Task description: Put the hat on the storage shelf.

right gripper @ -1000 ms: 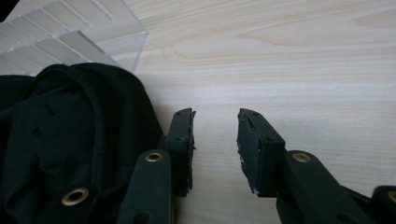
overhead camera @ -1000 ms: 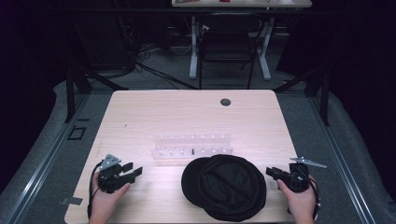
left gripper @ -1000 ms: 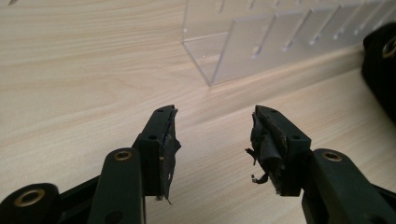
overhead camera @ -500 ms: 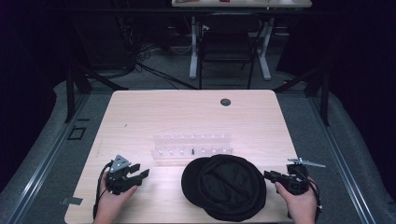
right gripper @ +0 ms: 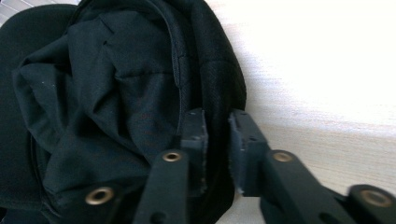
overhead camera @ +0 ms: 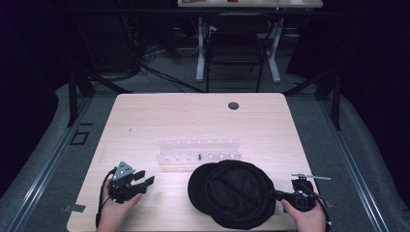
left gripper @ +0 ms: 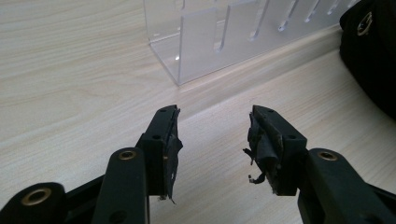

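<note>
- Two tongs low over tabletop (overhead camera: 145, 121).
- L tongs (left gripper: 212, 135) spread, holding nothing, near clear rack (left gripper: 224, 37).
- R tongs (right gripper: 217, 140) pinching rim of black hat (overhead camera: 237, 193).

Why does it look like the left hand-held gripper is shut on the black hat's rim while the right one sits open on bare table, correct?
Sides are swapped. The right hand-held gripper has its jaws closed around the rim of the black hat, as the right gripper view shows. The left hand-held gripper is the open one, over the bare table near the clear rack.
</note>
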